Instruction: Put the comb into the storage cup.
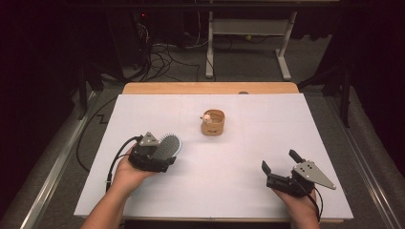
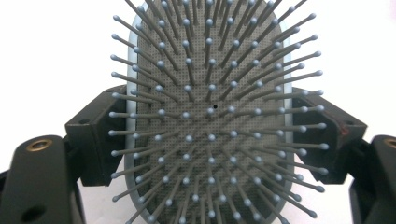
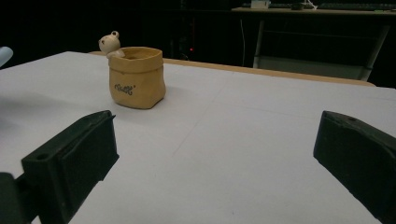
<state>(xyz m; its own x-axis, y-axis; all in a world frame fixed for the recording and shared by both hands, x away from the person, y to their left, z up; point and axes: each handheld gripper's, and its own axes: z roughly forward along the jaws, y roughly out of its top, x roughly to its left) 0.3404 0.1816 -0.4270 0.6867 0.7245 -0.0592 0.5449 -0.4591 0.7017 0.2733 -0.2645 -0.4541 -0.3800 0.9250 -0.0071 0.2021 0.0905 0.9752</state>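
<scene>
Your left gripper [image 1: 160, 153] sits at the near-left of the white table top [image 1: 239, 181], its jaws pinching a paddle hairbrush [image 1: 168, 146] by the two long edges of its head. From the left gripper view the hairbrush [image 2: 210, 116] faces the camera bristle-side on: grey cushion, grey pins with pale blue ball tips, a light blue rim, and a black jaw pressed against each side. From the high view the brush head stands tilted, bristles turned back toward you, pale blue back facing away toward the table's centre. Your left hand [image 1: 125, 174] wraps the gripper body from below; a black cable loops off to its left.

Your right gripper [image 1: 279, 168] rests at the near-right, jaws spread wide with nothing between them, your right hand [image 1: 298, 200] behind it. Its grey three-cornered plate points right. In the right gripper view the two black jaws stand far apart over bare table.

Small tan sack-shaped cup [image 1: 213, 122] stands upright past mid-table, well apart from both grippers. A little cream bear figure [image 1: 207, 117] peeks over its rim on the left side. From the right gripper view the cup [image 3: 137, 77] shows dark script lettering on its front, with the figure [image 3: 109, 43] at its rim.

Beyond the white top, a wooden table edge [image 1: 210, 88] shows at the far side.
</scene>
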